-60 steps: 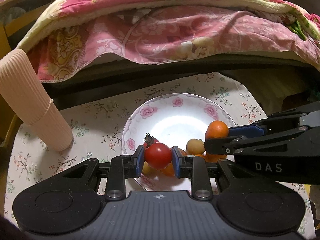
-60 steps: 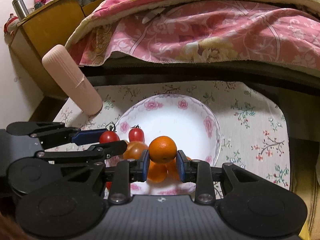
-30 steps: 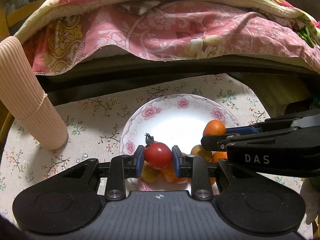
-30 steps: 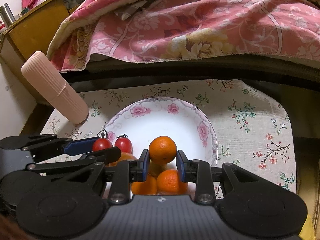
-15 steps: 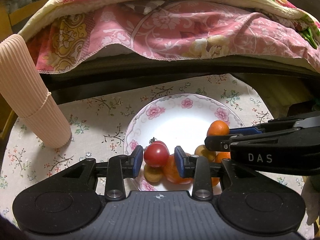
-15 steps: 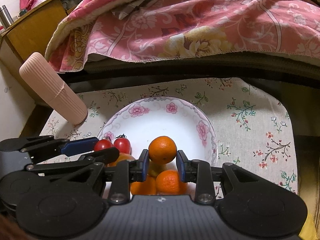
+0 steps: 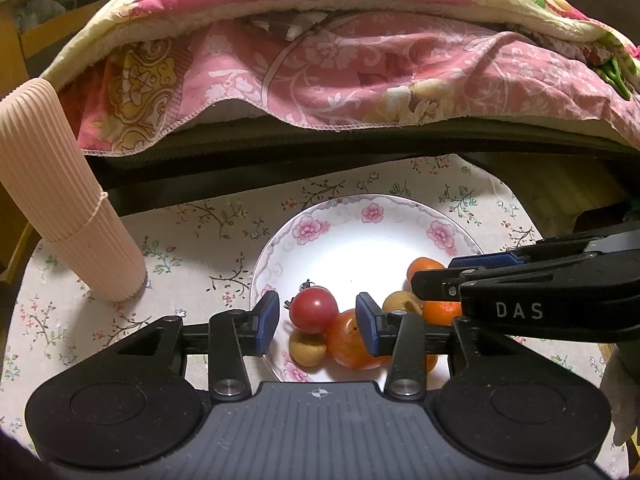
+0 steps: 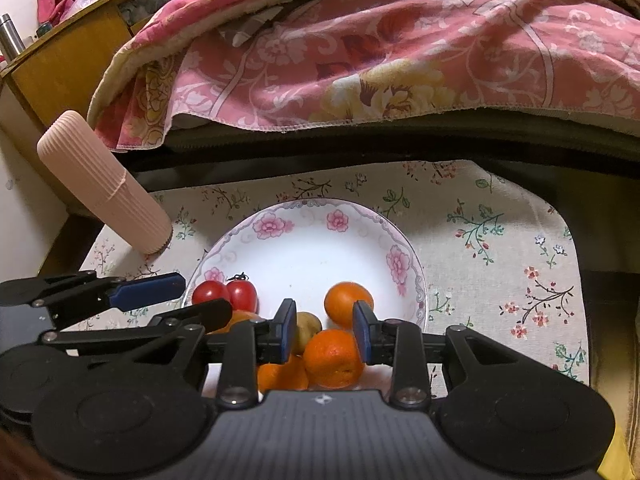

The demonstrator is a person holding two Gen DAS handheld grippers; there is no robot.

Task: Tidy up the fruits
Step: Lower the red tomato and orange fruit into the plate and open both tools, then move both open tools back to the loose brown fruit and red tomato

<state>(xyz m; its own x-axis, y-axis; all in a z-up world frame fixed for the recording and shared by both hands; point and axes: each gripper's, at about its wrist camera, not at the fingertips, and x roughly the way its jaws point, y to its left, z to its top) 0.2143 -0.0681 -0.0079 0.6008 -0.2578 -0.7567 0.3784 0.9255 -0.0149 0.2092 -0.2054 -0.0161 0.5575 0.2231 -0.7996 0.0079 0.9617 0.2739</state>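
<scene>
A white floral plate (image 7: 372, 240) (image 8: 304, 252) holds a pile of fruit along its near rim. My left gripper (image 7: 316, 320) is open; a red tomato (image 7: 314, 309) lies on the plate between its jaws, free of both pads. A larger orange-red fruit (image 7: 346, 340) and a tan fruit (image 7: 306, 346) lie beside it. My right gripper (image 8: 324, 330) is open; an orange (image 8: 347, 303) sits on the plate just beyond its jaws, another orange (image 8: 332, 358) below them. Two red tomatoes (image 8: 224, 294) sit at the plate's left.
The plate stands on a floral cloth (image 7: 192, 232) (image 8: 500, 240). A ribbed pink cylinder (image 7: 56, 196) (image 8: 104, 184) stands at the left. A pink quilt (image 7: 340, 60) hangs over the back edge. Each gripper shows in the other's view, side by side (image 7: 540, 292) (image 8: 120, 300).
Both grippers have opened. The left let go of the red tomato and the right let go of the orange; both fruits now rest on the plate.
</scene>
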